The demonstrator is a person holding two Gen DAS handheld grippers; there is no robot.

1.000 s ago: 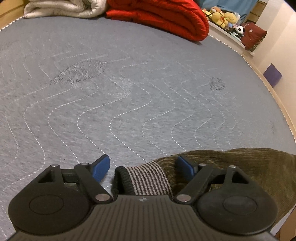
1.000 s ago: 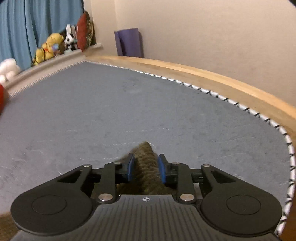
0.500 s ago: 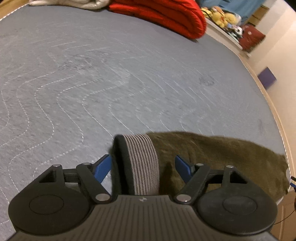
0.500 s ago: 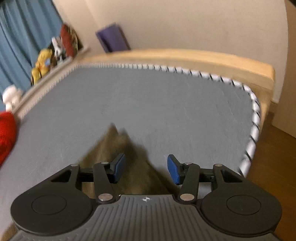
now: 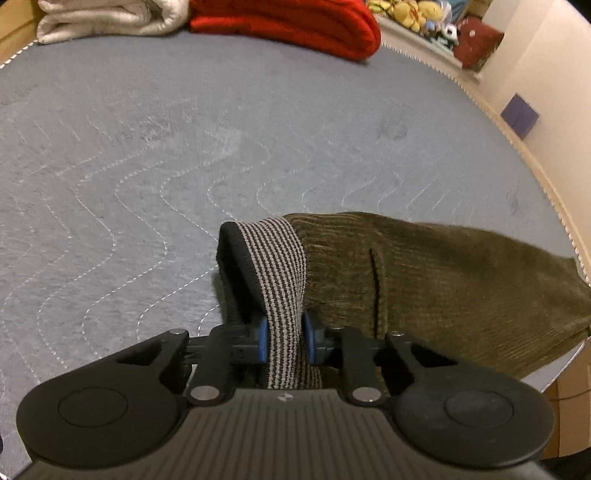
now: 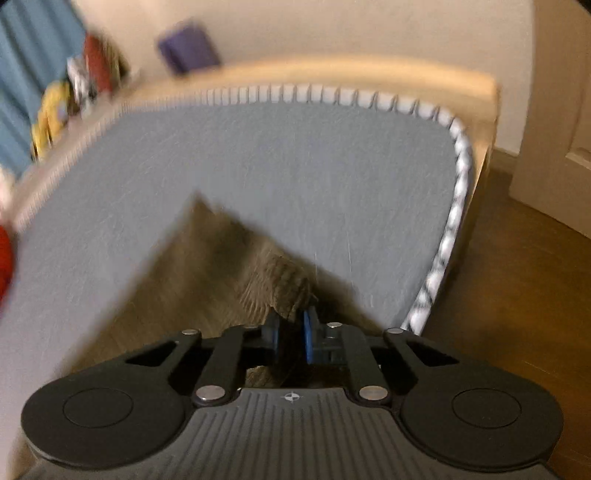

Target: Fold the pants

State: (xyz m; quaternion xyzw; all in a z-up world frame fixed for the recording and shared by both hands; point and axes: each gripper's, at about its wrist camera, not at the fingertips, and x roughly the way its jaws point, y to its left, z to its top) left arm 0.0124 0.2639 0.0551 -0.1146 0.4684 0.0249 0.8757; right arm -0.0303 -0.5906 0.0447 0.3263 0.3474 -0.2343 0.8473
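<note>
1. Surface: grey quilted mattress (image 5: 258, 147) with wavy white stitching, wooden bed frame (image 6: 369, 75) round it, beige wall behind.
2. Far end: folded red blanket (image 5: 295, 22), cream blanket (image 5: 107, 20), stuffed toys on ledge (image 5: 413, 16).
3. Olive corduroy pants (image 5: 443, 280) lie at near right corner, hanging over the mattress edge.
4. Left gripper (image 5: 283, 339): pinched tight on striped waistband (image 5: 280, 266).
5. Right gripper (image 6: 291, 334): nearly closed on corduroy fold; frame blurred.
6. Bare mattress ahead and left; wood floor (image 6: 517, 280) right.
</note>
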